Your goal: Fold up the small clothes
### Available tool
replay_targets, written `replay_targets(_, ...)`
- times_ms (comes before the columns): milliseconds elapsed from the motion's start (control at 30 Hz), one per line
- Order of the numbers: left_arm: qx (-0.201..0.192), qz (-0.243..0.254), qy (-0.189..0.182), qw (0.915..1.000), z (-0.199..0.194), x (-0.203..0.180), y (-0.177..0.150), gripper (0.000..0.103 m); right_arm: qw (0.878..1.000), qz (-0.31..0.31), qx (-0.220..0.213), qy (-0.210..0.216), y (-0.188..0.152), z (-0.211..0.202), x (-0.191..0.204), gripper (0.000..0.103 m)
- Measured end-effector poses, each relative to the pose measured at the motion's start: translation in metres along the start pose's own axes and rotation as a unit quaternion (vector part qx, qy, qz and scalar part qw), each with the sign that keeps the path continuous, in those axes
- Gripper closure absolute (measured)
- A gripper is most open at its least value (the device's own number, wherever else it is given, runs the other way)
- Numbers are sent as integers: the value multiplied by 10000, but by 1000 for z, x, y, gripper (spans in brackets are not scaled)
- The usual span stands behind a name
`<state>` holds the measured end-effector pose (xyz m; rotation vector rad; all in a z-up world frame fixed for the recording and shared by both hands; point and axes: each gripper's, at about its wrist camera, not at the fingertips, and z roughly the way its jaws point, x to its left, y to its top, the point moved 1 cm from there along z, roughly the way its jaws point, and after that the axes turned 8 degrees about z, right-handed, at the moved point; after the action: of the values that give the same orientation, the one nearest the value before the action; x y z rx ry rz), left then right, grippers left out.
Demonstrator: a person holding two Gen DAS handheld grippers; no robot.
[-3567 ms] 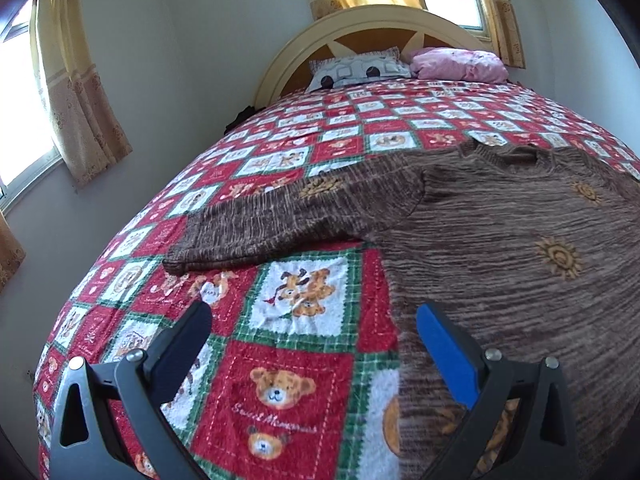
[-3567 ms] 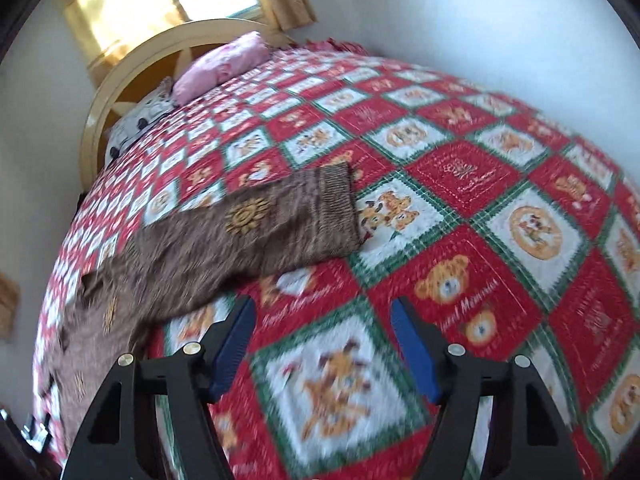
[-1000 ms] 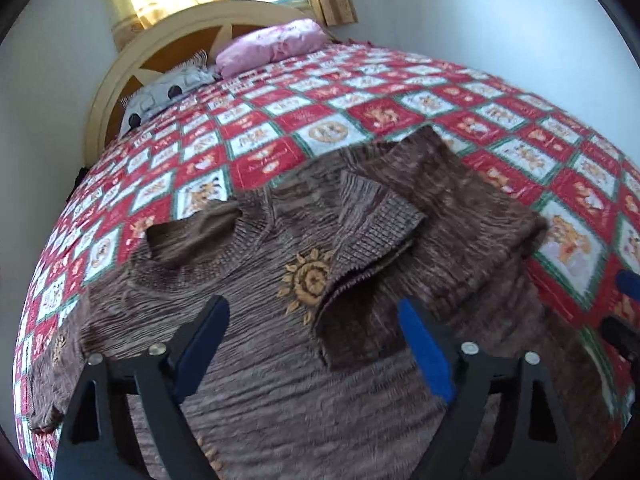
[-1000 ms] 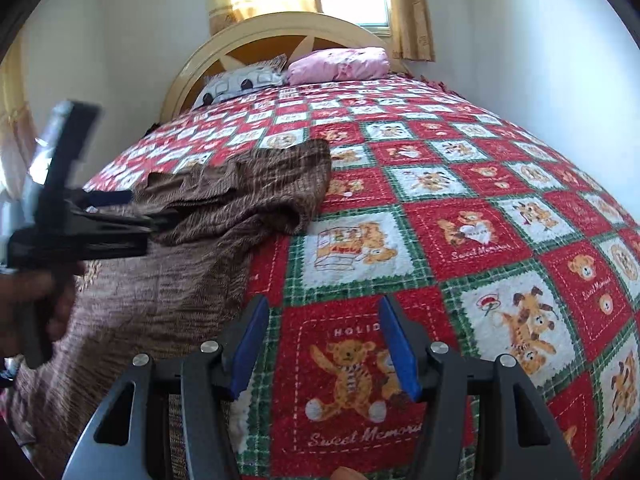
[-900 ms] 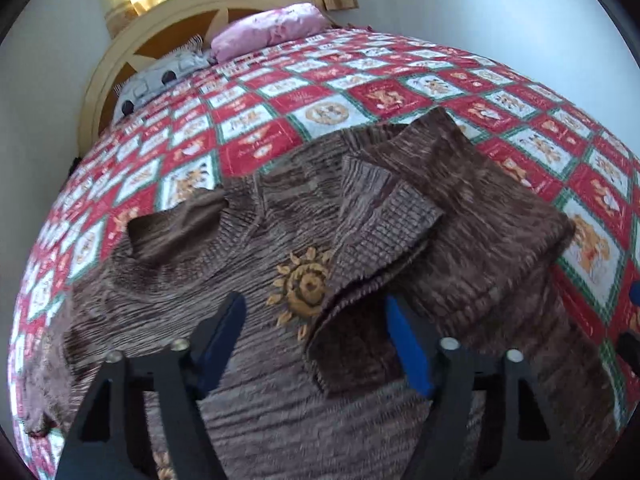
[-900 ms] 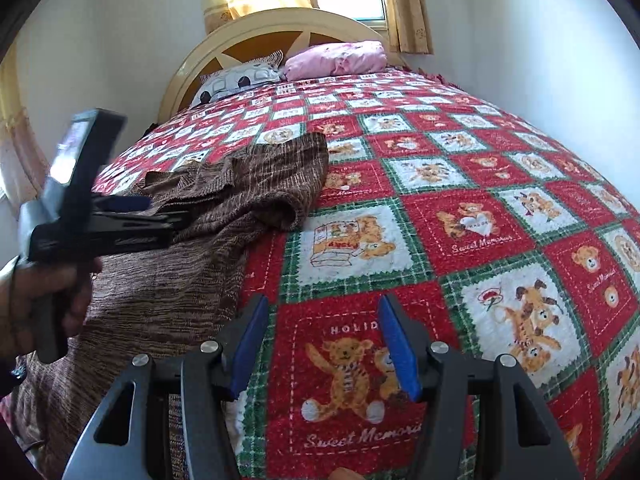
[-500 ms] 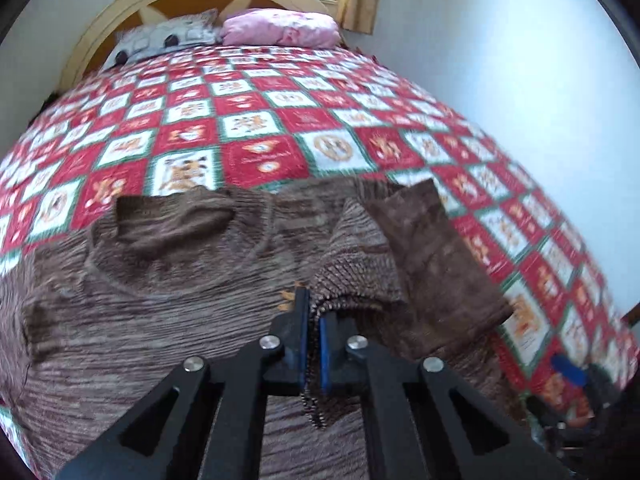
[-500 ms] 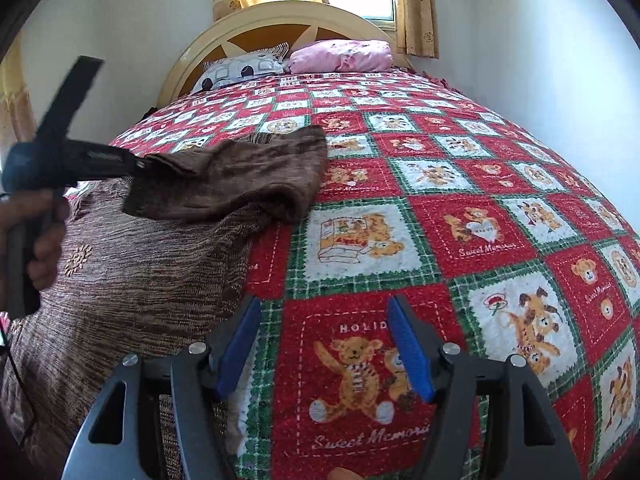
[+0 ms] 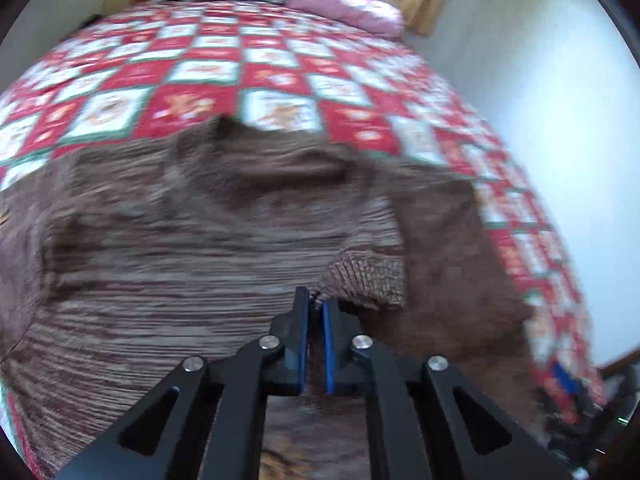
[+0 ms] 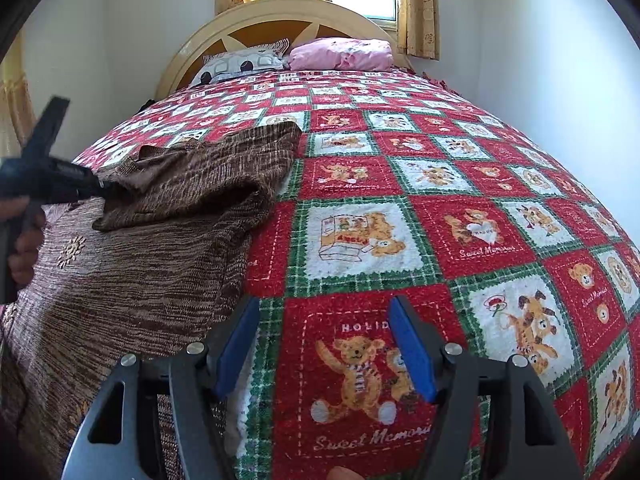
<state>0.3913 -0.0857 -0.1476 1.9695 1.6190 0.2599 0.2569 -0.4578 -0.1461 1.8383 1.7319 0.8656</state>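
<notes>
A brown knit sweater [image 9: 168, 248] lies on the bed; its right sleeve [image 9: 448, 248] is folded over the body. My left gripper [image 9: 315, 304] is shut on the sleeve's ribbed cuff [image 9: 366, 276] above the sweater's chest. In the right wrist view the left gripper [image 10: 105, 190] shows at the left edge, holding the folded sleeve [image 10: 208, 176] over the sweater [image 10: 120, 280]. My right gripper [image 10: 324, 344] is open and empty over the quilt, just right of the sweater's side edge.
A red, green and white teddy-bear quilt [image 10: 460, 208] covers the bed. A grey pillow [image 10: 236, 64] and a pink pillow [image 10: 344, 54] lie by the yellow headboard [image 10: 280, 16]. White walls stand on the right and behind.
My left gripper has closed on the sleeve cuff and carried it leftward across the sweater's chest. My right gripper has stayed open over the quilt, almost still.
</notes>
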Motion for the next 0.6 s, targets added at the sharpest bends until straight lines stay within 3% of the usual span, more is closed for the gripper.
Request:
replay_targets(67,-94,21,54,9999,2,3,-1,83,10000,-1,2,-3,0,0,0,35)
replay_targets(133,-250,43,331,9991,-3,6,2,65,10000,-3,1,-7,0,0,0,35)
replay_targets(200,-501,-195,901,9945,-16,15,4,29,10000,-5,3,-9,0,0,0,34)
replay_targets(300,-810,-575,1178,9881,-34,30,2,24,10000,-23,10,-17,0,0,2,33)
replay_targets(367,-815,-529,1333,9863,-35,29,-2,24,10000,-46,17,-34,-1,1,3,33)
replay_targets(500,-744,-194,1443,9865,-27,10,-6,22,10000,-44,31,-32,0,1,4,32)
replay_targets(600,-498,386,1703,9834,-16,-10,-12,22,10000,-26,27,-2,0,1,4,32)
